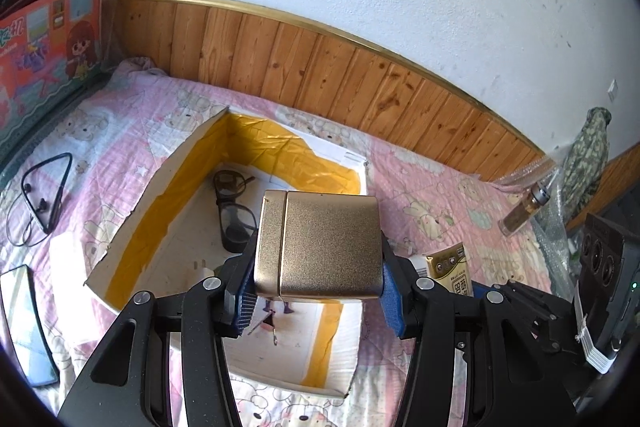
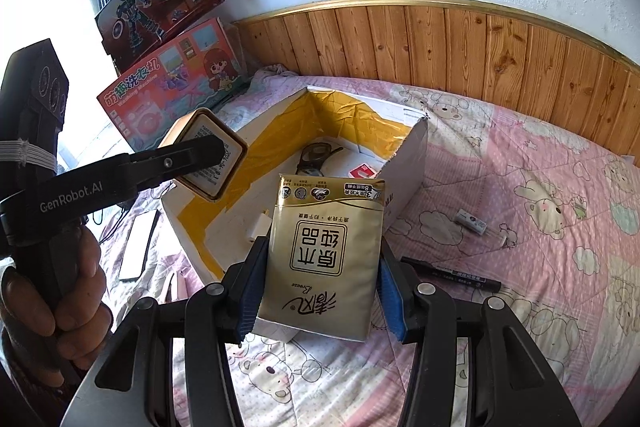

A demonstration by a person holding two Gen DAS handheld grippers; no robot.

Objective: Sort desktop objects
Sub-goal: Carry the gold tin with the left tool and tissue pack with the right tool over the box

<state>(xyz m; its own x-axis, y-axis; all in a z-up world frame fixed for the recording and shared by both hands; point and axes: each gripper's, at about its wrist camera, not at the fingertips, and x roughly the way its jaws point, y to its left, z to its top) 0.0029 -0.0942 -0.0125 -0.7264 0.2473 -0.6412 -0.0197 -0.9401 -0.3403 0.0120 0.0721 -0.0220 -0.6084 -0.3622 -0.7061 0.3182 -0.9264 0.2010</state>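
Left gripper: blue pads pinching gold tin by its sides, held above the near end of the box. Right gripper: pads pressed onto tissue pack, held upright over the box's near corner, just right of the left gripper. Box: white, yellow-taped walls, open top, on pink quilt; already holds glasses, a small red card, a white block and a small clip-like item, unclear. Risks, judged: tin is smooth and gripped only near its lower edge, so a tilt could let it slip and land on the glasses; soft pack may buckle or slide between the pads; both grippers converge on one box and could knock together; a release too near the wall could leave an item outside. Unsorted around: marker and small white stick to the right of the box, earphones and phone to the left, bottle far right. Obstruction: box walls; toy boxes behind, clear of the path
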